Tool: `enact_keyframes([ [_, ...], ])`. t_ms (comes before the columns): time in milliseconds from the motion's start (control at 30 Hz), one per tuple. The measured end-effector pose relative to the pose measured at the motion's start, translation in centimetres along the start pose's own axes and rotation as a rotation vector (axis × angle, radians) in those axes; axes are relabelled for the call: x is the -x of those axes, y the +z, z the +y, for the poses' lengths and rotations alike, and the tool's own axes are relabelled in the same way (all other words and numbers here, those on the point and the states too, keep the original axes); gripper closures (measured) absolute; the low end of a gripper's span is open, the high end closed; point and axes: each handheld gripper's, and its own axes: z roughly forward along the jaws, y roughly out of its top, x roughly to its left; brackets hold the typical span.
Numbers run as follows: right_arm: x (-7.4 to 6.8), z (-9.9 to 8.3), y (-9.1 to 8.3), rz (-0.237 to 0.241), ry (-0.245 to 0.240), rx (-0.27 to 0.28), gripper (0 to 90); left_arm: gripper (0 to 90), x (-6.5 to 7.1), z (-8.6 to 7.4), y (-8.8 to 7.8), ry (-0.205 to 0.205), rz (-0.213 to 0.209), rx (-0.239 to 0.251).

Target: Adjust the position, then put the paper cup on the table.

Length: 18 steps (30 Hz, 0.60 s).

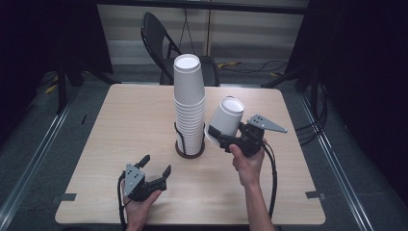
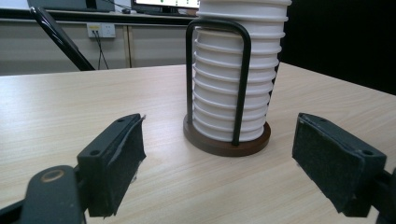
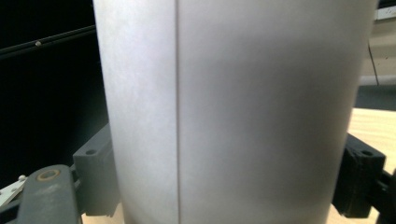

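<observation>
**Single cup held beside the stack, base up and leaning**

A white paper cup (image 1: 227, 117) is gripped by the right gripper (image 1: 217, 136), whose jaws are closed on the cup's lower wall near the rim. In the right gripper view the cup wall (image 3: 233, 112) is seen pressed between the two jaws, its seam running straight up. In the high view the cup is seen upside down, its closed base uppermost, and it is tilted: its long axis leans up and away to the right, so its open mouth faces down and toward the stack.

The stack of cups (image 1: 188, 103) stands upright in a dark wire holder on a round brown base (image 2: 227, 142) at the middle of the table (image 1: 120, 120). The held cup is just to the right of the stack, its mouth near the stack's lower half and well below the stack's top. Whether the rim touches the stack cannot be told.

The left gripper (image 1: 155, 172) is held low over the near side of the table, its jaws spread wide and holding nothing; in the left gripper view the holder base lies ahead between them, apart from both pads.

The right hand (image 1: 248, 163) is judged the nearer to the stack. If the cup is meant for the top of the stack, it would have to be raised above the top cup and its axis brought upright.
</observation>
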Motion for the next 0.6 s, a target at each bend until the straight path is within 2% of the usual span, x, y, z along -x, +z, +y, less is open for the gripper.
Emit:
enact_keyframes([
  [67,0.0,-0.2,0.0,0.004,0.006,0.003,15.5,16.7,0.1,0.1,0.0,-0.002,-0.002,0.0],
  [133,-0.1,-0.9,-0.1,0.029,0.047,0.007,15.6,16.6,0.1,0.3,0.1,0.002,-0.006,-0.001],
  [333,-0.3,-1.9,0.1,0.055,0.098,0.004,15.6,16.1,0.2,0.8,0.2,-0.011,-0.015,0.013],
  [500,-0.5,-2.7,0.3,0.065,0.126,0.008,15.6,16.3,0.2,1.0,0.5,-0.022,-0.041,0.005],
  [600,-0.7,-3.3,0.5,0.066,0.133,-0.004,15.6,16.2,0.3,1.1,0.4,-0.014,-0.044,0.009],
])
